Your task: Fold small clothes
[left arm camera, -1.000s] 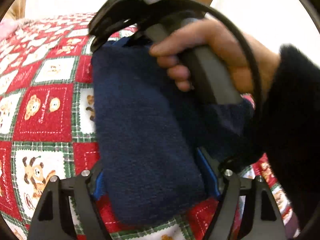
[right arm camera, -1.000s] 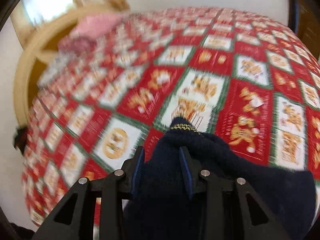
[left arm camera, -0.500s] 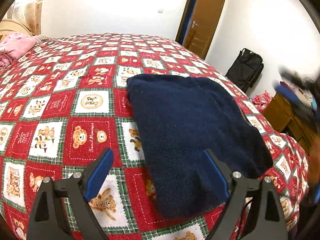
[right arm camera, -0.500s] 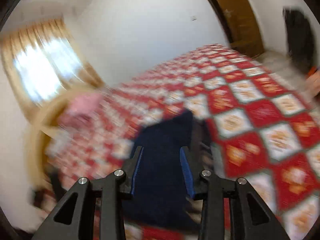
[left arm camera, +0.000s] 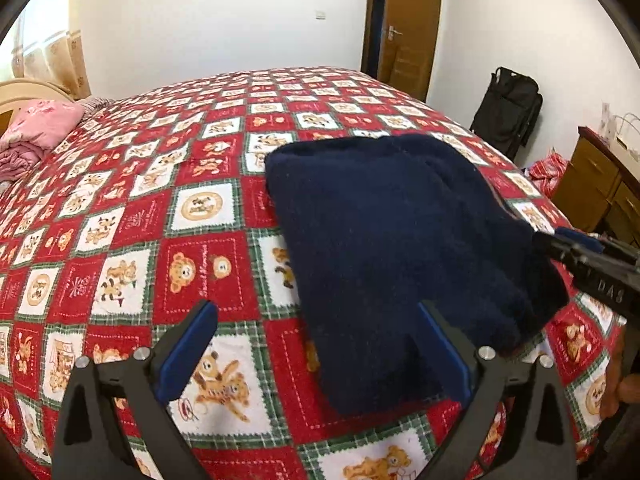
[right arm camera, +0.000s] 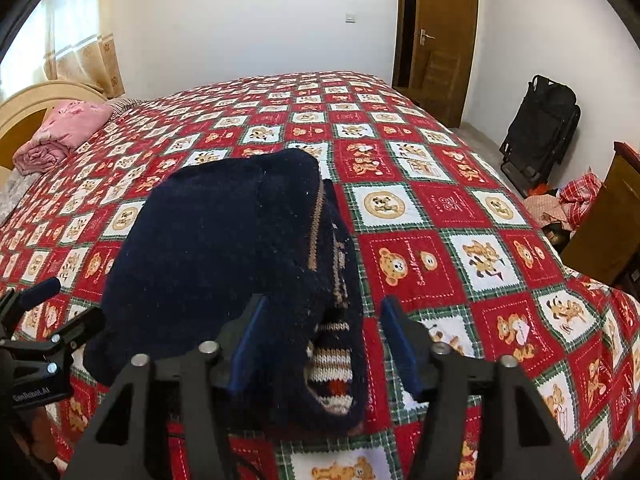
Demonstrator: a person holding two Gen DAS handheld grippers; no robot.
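Observation:
A folded navy knit sweater (left arm camera: 392, 240) lies flat on the red bear-print bedspread (left arm camera: 160, 200). It also shows in the right wrist view (right arm camera: 224, 240), with a striped inner edge facing me. My left gripper (left arm camera: 316, 344) is open and empty, held above the sweater's near left edge. My right gripper (right arm camera: 324, 344) is open and empty, held above the sweater's near right end. The right gripper's tip also shows in the left wrist view (left arm camera: 580, 248).
A pink blanket (left arm camera: 36, 132) lies at the bed's far left by the headboard. A wooden door (right arm camera: 436, 40), a black folded stroller (right arm camera: 540, 128) and a wooden dresser (left arm camera: 600, 184) stand to the right of the bed. Clothes lie on the floor (right arm camera: 568, 204).
Both grippers let go of the sweater and opened. They pulled back and up from it. The sweater now lies folded on the bed.

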